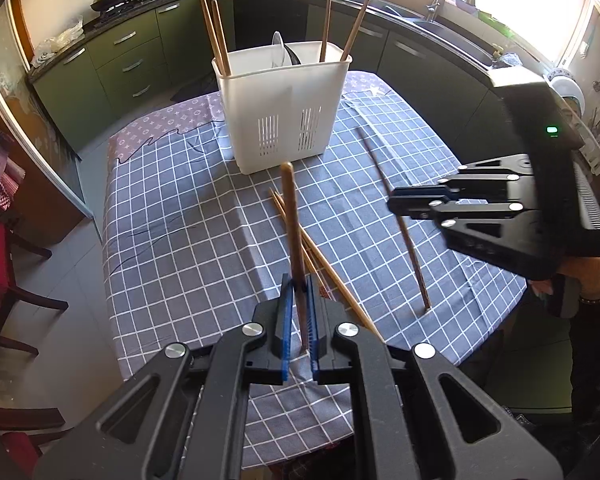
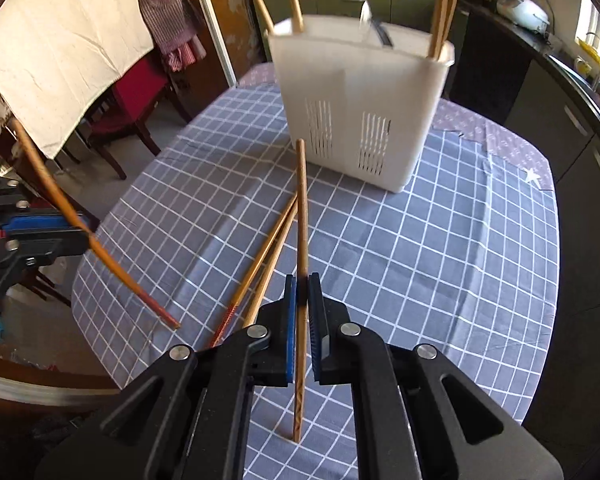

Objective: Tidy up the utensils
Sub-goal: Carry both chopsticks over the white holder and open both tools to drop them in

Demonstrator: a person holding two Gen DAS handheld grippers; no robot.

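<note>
Checked tablecloth point(image 1: 172, 184) before the white caddy point(image 1: 284, 108): left gripper point(image 1: 299, 308) and right gripper point(image 2: 303, 304) each pinch a light, stiff, slippery chopstick point(image 1: 291, 220) mid-shaft

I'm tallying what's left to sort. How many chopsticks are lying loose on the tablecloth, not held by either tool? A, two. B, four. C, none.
A: two loose chopsticks lie crossed on the tablecloth, while the left tool and right tool each grip one more.
</note>
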